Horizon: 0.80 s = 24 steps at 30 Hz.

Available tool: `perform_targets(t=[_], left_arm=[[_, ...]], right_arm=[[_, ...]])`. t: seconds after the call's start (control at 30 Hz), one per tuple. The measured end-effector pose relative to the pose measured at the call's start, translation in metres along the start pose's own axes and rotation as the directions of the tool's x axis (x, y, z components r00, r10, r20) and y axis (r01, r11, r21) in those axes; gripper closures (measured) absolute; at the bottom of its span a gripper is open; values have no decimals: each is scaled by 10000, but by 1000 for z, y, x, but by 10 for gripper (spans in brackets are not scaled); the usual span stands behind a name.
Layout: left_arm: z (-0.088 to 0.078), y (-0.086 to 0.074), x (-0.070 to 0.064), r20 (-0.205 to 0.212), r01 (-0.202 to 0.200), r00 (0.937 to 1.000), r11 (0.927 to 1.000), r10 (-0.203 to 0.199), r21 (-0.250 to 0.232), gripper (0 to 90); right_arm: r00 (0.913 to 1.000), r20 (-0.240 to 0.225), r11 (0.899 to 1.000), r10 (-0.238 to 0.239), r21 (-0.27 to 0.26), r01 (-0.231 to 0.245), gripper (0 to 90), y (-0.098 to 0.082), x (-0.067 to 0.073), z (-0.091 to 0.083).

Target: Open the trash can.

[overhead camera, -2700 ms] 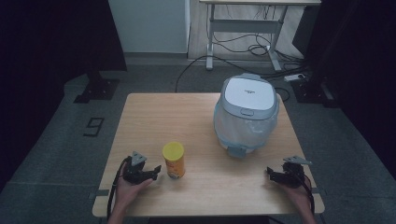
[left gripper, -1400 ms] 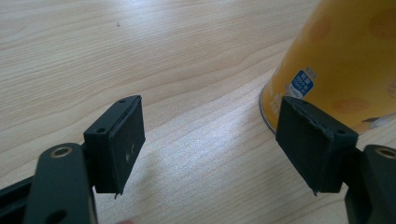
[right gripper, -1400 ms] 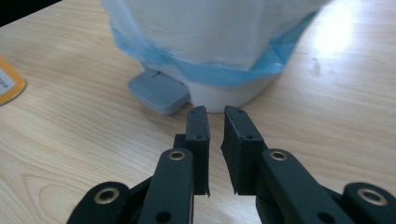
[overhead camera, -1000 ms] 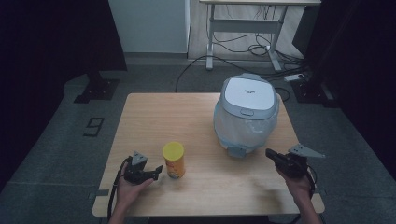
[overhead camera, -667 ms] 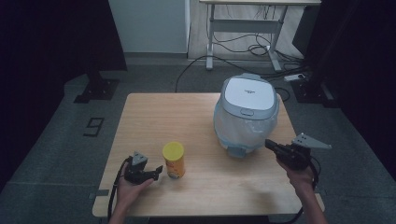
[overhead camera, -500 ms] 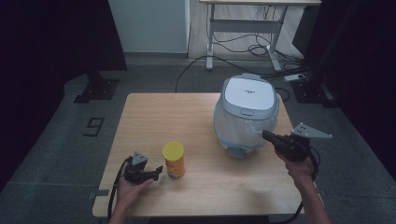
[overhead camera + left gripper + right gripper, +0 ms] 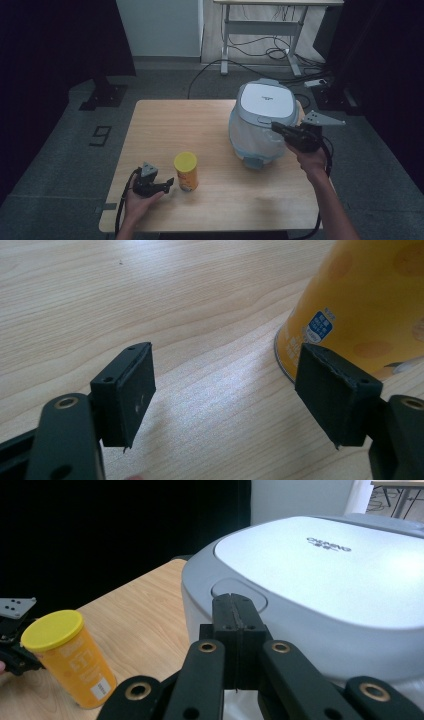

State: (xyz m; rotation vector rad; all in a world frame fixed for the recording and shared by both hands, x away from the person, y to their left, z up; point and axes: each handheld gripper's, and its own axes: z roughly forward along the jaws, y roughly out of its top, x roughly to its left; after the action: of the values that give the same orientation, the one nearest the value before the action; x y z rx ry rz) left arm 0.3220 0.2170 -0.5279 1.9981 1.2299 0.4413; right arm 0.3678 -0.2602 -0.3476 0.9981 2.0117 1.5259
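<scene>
Though glossy (plastic), domed grey cooker [image 7: 262,117] near cylindrical yellow canister [image 7: 186,171]

Lab: black curtains [image 7: 60,45], floor cables [image 7: 260,45]

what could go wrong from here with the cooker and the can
1. The shut right tool is at the lid button of the rice cooker; an off-centre push could slip or shove the cooker.
2. The open left tool rests beside the yellow can; a nudge might tip it.
</scene>
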Motion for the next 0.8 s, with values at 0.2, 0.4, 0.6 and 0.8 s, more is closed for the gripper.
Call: perform_targets(t=[0.2, 0.4, 0.6, 0.8], left_arm=[[0, 0, 0, 2, -3, 10000, 10000, 3, 30, 240], [1, 0, 1, 20, 4, 10000, 10000, -4, 66, 240], [1, 0, 1, 21, 9, 10000, 10000, -9, 95, 240], [1, 0, 0, 16, -36, 10000, 9999, 36, 141, 239]], right_arm=[[9999, -87, 10000, 57, 69, -56, 895, 7, -2, 12], [10000, -65, 9998, 61, 180, -60, 895, 14, -3, 24], [9997, -121, 9995, 207, 249, -204, 895, 13, -6, 26], [9991, -268, 9994, 321, 150, -317, 896, 11, -8, 26]])
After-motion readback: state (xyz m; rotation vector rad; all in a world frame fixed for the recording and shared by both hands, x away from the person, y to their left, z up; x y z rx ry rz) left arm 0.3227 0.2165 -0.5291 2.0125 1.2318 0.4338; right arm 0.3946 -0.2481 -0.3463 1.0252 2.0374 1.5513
